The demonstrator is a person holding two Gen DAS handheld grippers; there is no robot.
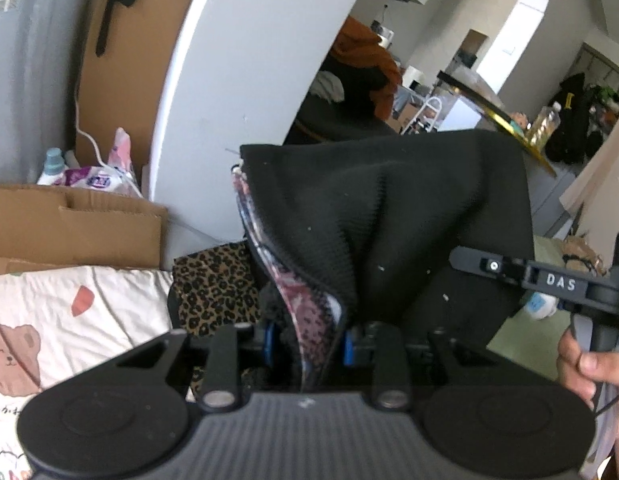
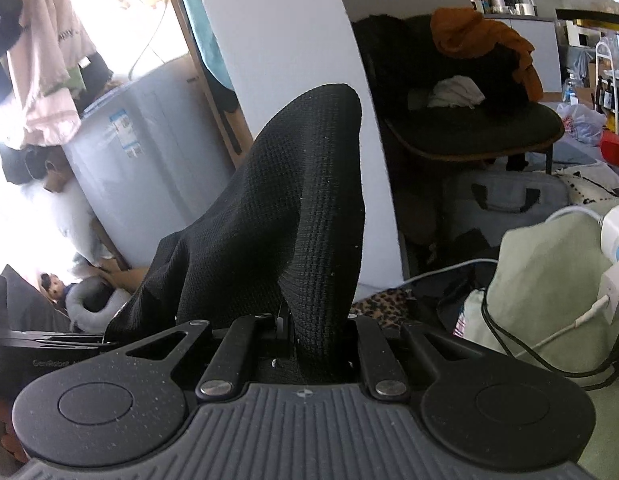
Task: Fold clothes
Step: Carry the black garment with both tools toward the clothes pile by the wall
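- Left gripper (image 1: 307,344): jaws clamped on the black knit garment (image 1: 389,216) at an edge where a patterned reddish lining (image 1: 309,320) turns outward.
- Right gripper (image 2: 309,340): jaws clamped on a bunched fold of the same garment (image 2: 293,200), which rises as a peak ahead of the fingers.
- Garment location: held in the air between the two grippers, above the leopard-print cloth (image 1: 217,284) and the bedding with a bear print (image 1: 49,320).
- Purpose of the hold, as a judgement: two separated grip points spread the cloth so that it hangs clear and can be laid out or doubled over.
- Orientation: in the left wrist view the panel stands roughly upright, its top edge running across the frame. The long axis appears to run from one gripper to the other; the full length is not visible.
- A hand (image 1: 589,364) holds the right gripper's handle at the frame edge.
- Fold stage: cannot be settled from these views.
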